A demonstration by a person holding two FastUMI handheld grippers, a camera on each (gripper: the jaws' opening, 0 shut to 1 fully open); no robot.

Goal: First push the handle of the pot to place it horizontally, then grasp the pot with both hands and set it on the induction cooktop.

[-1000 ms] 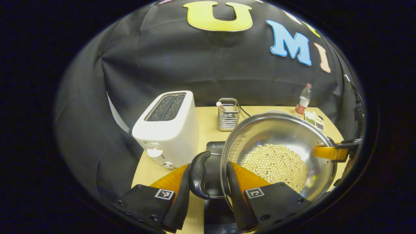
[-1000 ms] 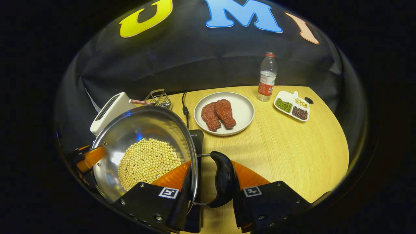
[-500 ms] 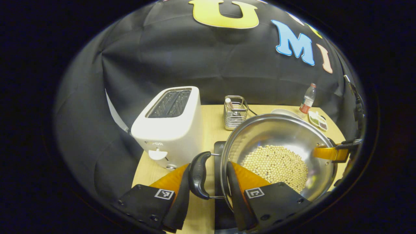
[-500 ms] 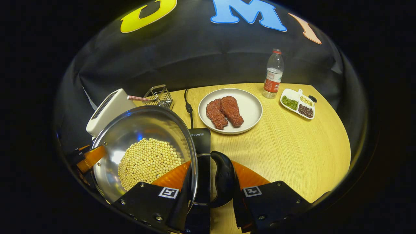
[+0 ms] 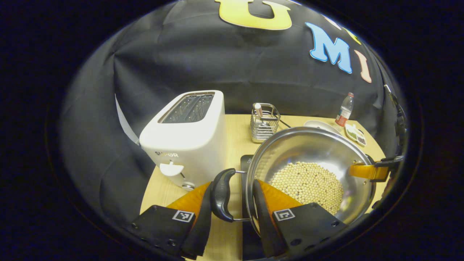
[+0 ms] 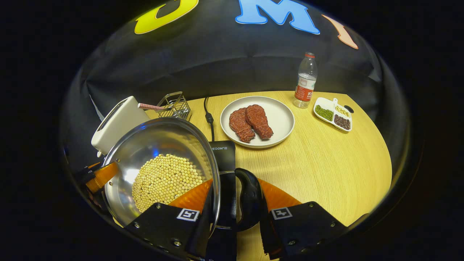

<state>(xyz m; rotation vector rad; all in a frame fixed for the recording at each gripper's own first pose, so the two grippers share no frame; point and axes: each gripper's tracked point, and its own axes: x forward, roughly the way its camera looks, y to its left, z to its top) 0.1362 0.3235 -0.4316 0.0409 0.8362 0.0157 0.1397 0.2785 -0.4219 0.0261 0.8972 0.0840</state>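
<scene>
A steel pot (image 5: 311,152) half full of pale beans (image 5: 306,181) hangs between both grippers. In the left gripper view, my left gripper (image 5: 232,186) is shut on the pot's near black handle (image 5: 220,195), with one finger outside the handle and the other against the pot wall. At the pot's far rim is the right gripper (image 5: 375,170). In the right gripper view, my right gripper (image 6: 235,185) is shut on the other black handle (image 6: 250,199) of the pot (image 6: 145,148). The black induction cooktop (image 6: 223,157) lies on the table under the pot's right side. Its edge (image 5: 246,161) peeks out beside the pot.
A white toaster (image 5: 185,137) stands close on the left, with a wire rack (image 5: 264,123) behind the pot. On the wooden table (image 6: 326,159) are a plate of meat (image 6: 257,121), a water bottle (image 6: 304,81), a small divided dish (image 6: 333,114) and the cooktop's cable (image 6: 208,116).
Both grippers have carried the pot a little to the left, nearer the toaster. More of the cooktop now lies under the pot. Both grips are unchanged.
</scene>
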